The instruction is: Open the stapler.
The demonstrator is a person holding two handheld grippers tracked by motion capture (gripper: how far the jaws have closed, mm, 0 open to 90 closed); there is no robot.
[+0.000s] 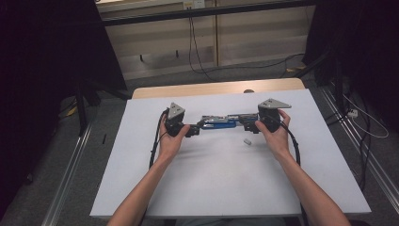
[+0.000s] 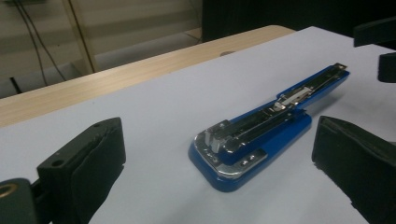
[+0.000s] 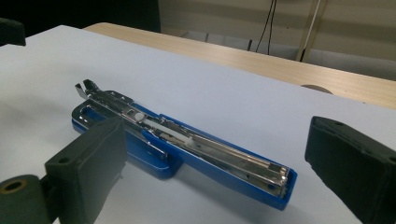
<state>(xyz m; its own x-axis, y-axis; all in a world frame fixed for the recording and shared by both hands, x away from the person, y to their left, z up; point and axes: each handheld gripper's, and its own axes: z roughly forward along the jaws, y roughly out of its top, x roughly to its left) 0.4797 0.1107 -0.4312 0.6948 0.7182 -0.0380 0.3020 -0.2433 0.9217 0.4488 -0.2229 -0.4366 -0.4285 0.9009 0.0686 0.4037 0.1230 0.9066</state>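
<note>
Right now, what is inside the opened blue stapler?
The blue stapler lies swung open flat on the white table, baring its metal staple channel and white pusher. Whether staples are loaded cannot be seen.

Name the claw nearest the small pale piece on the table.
The right claw: the small pale piece lies just beside it, while the left claw sits at the far end of the stapler.

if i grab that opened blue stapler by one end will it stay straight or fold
The blue stapler probably folds: it lies swung open flat, hinged mid-length. Its metal magazine suggests some weight for its size. The glossy shell may slip in the jaws.
</note>
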